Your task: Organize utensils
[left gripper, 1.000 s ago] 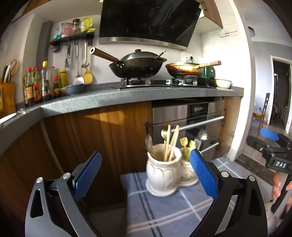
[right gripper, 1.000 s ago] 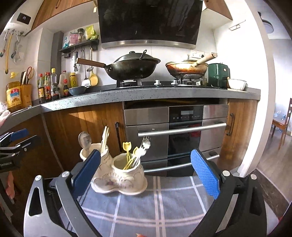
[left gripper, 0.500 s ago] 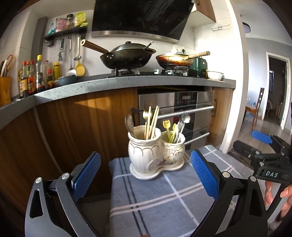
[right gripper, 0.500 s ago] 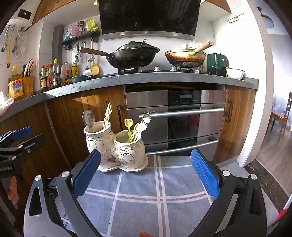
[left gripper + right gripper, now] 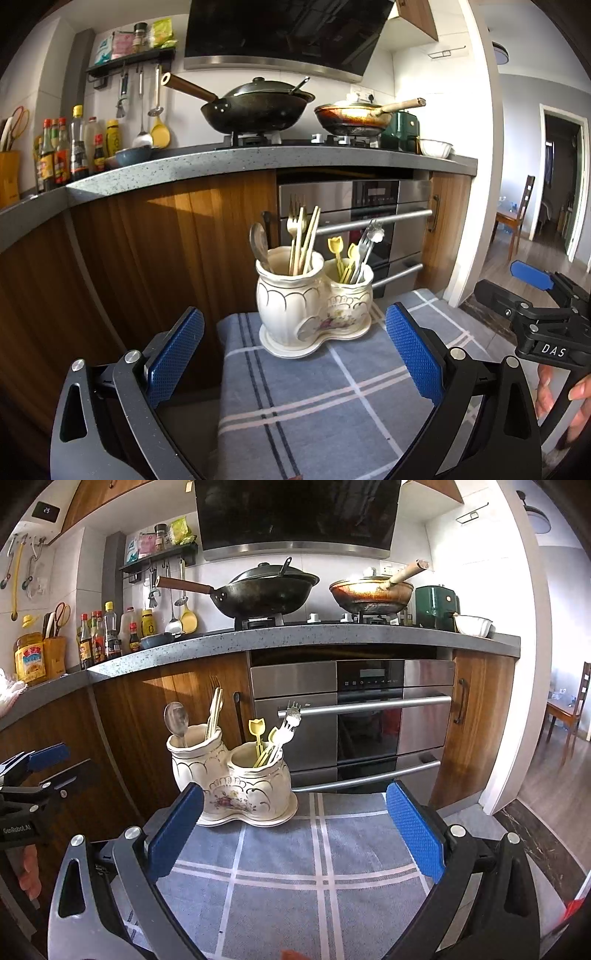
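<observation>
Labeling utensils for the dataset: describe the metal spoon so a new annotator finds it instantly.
Find the checked blue cloth below the oven; a cream double-pot ceramic holder stands on it. The metal spoon sits in the taller pot, bowl up, the only round silver head beside pale chopsticks.

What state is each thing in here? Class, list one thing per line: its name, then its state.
Left gripper: open, holding nothing.
Right gripper: open, holding nothing.
Ceramic holder: upright on the checked cloth.
Taller cup: holds a spoon, a fork and chopsticks, standing.
Shorter cup: holds small yellow and silver forks, leaning.
Black wok: lidded, on the stove.
Oven door: shut.
</observation>
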